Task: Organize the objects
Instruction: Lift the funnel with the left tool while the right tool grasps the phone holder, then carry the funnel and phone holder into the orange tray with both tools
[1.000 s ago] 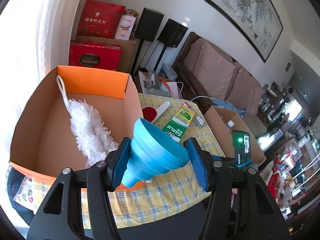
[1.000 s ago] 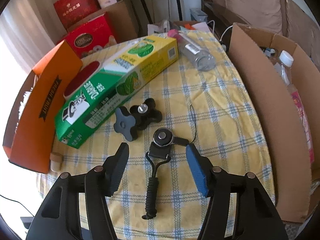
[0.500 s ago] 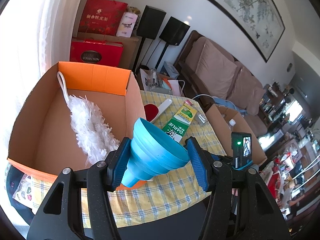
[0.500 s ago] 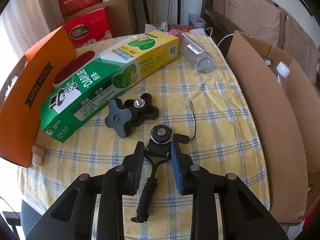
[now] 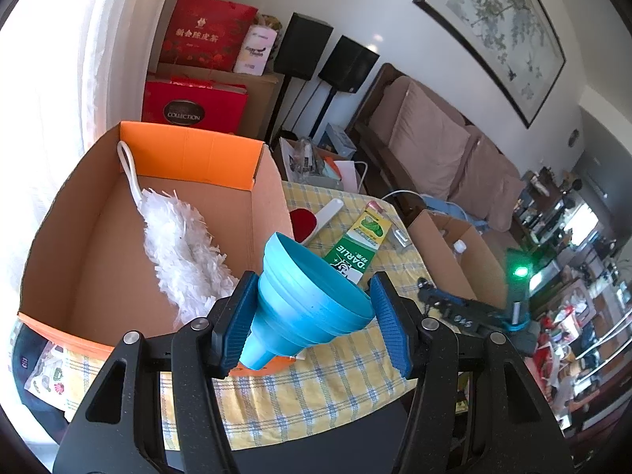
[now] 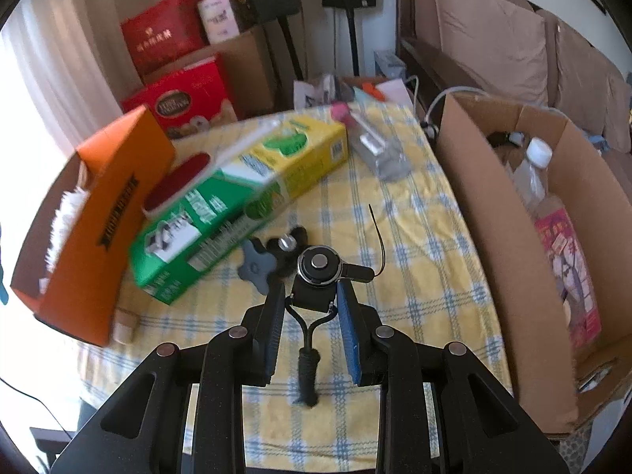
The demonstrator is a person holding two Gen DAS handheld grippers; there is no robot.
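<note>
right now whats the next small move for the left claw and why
Probably ease the left claw toward the orange box and let go over it: the blue funnel is already gripped and sits near the box's wall, and the white duster already lies inside.

A blue funnel [image 5: 312, 296], white duster [image 5: 177, 245], orange box [image 5: 189, 154], and yellow-and-blue checked tablecloth [image 6: 414, 245].
</note>
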